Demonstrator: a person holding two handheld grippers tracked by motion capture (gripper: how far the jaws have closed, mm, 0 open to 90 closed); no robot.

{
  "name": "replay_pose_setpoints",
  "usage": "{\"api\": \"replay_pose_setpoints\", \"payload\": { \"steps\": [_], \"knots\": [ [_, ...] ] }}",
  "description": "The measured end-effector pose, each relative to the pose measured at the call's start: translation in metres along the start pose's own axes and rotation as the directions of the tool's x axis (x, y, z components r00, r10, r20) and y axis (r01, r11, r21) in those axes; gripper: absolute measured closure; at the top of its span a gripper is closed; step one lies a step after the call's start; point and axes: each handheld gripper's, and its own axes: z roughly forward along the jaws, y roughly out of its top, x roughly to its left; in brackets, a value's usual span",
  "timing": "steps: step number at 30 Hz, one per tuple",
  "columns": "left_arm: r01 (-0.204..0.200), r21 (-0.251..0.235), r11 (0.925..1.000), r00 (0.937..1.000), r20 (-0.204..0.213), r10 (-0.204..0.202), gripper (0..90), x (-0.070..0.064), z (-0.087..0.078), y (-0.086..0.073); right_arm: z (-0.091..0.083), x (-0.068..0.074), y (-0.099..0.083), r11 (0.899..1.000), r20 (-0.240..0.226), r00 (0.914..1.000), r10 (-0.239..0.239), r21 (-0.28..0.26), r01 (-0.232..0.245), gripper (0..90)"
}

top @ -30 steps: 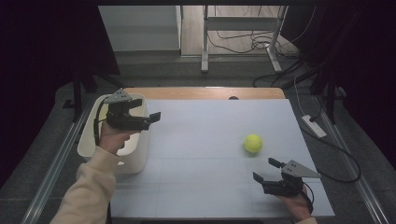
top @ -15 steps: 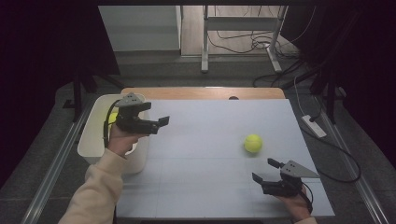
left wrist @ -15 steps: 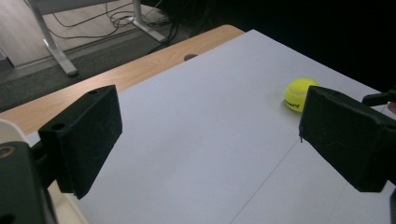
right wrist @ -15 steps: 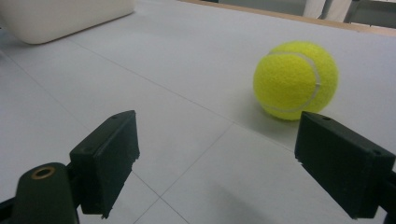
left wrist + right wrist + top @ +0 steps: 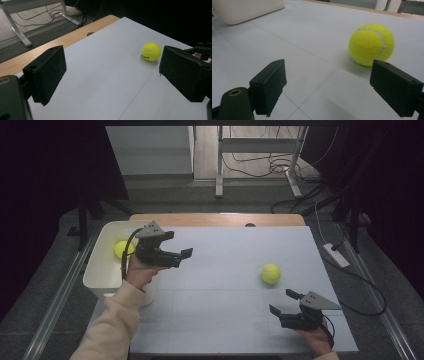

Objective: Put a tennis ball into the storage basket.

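Left claw (image 5: 177, 251): I see it spread, empty, held beside the white bin (image 5: 100, 270).
Right claw (image 5: 284, 302): spread, empty, well apart from the bin.
Tennis ball (image 5: 270, 273): on surface (image 5: 220, 285), just beyond my right claw.
Second ball (image 5: 120, 249): inside the bin.

Dark room, grey floor (image 5: 165, 195), cables (image 5: 255, 162), metal desk legs (image 5: 219, 165)

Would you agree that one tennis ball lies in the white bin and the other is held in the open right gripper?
Not quite. One tennis ball does lie in the white bin, but the other tennis ball rests free on the table, ahead of the right gripper, which is open and holds nothing. The high view shows the gap between them.
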Motion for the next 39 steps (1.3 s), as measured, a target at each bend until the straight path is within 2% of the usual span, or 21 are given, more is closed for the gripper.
{"api": "replay_pose_setpoints", "payload": {
  "steps": [23, 29, 39],
  "knots": [
    [-0.033, 0.020, 0.9993, 0.9968, 0.074, 0.031, 7.7, -0.020, 0.030, 0.006, 0.004, -0.001, 0.002, 1.000, -0.005, 1.0000, 0.008, -0.005, -0.008, 13.5],
    [-0.053, 0.030, 0.9981, 0.9942, 0.095, 0.050, 7.6, -0.029, 0.043, 0.008, 0.006, 0.000, 0.003, 1.000, -0.012, 0.9999, 0.003, -0.001, -0.003, 13.5],
    [-0.061, 0.062, 0.9962, 0.9927, 0.108, 0.055, 7.5, -0.035, 0.063, 0.007, 0.005, 0.000, 0.002, 1.000, -0.018, 0.9998, -0.005, 0.003, 0.005, 13.5]
  ]
}}
